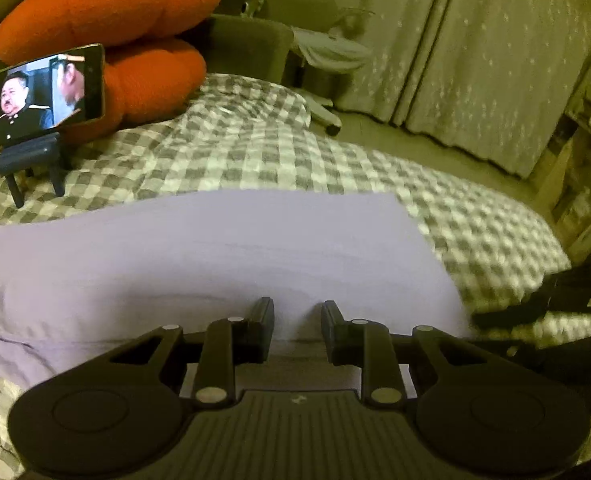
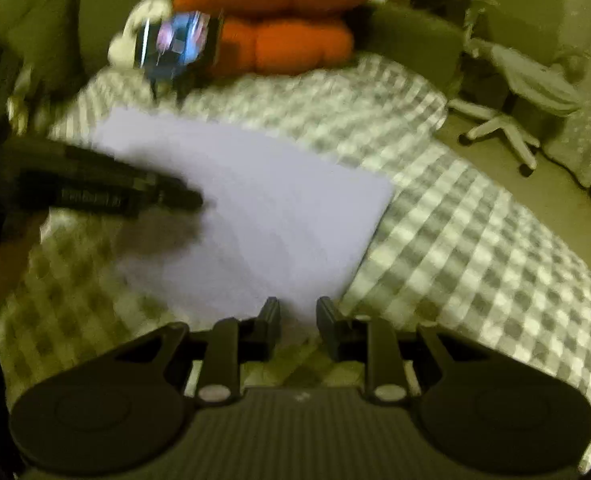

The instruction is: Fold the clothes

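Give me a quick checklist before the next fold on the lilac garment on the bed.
1. Lilac garment lies flat on the checked bedspread: ok.
2. Left gripper open, nothing pinched: ok.
3. Right gripper open, at the garment's near corner: ok.
4. Phone on its stand stands clear of the garment: ok.
5. Orange cushion away from the fold area: ok.
6. Layers under the top surface aligned: cannot tell.
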A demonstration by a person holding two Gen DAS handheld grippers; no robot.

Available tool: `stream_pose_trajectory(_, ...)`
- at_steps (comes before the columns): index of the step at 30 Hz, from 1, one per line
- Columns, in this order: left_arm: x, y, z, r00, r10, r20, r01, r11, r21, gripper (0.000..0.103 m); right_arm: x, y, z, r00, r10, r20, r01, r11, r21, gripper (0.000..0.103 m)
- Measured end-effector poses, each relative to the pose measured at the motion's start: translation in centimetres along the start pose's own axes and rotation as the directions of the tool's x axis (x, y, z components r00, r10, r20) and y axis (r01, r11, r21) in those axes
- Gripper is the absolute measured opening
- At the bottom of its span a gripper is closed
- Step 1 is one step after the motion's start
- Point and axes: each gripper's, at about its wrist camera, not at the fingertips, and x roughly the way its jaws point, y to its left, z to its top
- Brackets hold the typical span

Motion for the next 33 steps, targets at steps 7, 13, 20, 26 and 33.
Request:
stream_pose_trajectory(7, 0.1, -0.9, -0.2, 1.0, -0.02, -0.019, 0.02, 0.999, 0.043, 0.033, -0.4, -1.1, 0.0, 1.0, -0.005, 0.007, 0.005, 0.999, 0.039, 0.035)
stream_pose_trajectory(13, 0.0, -1.1, -0.4, 0.999, -0.024, -0.024, 0.025, 0.999, 0.048, 0.033, -1.8, -3.1, 1.0, 0.996, -0.018, 0.091, 0.004, 0.988, 0.156, 0.038)
stream_pose_trajectory(20, 0.0, -1.4, -0.5, 1.0, -0.014, -0.025, 0.016, 0.997, 0.07, 0.034, -0.4, -6.6, 1.4, 0.994, -0.038, 0.099, -0.004, 0.923, 0.386, 0.037)
stream_pose_trajectory(26, 0.1, -1.5, -0.6, 1.0, -0.017, -0.026, 0.018, 0.997, 0.07, 0.034, 1.3, -8.7, 1.8, 0.993, 0.007, 0.117, -0.062, 0.878, 0.474, 0.038)
stream_pose_trajectory(33, 0.2, -1.5, -0.6, 0.999, -0.023, -0.029, 0.025, 0.998, 0.063, 0.034, 4.6, -10.0, 3.2, 0.986, 0.058, 0.158, -0.135, 0.83, 0.541, 0.038)
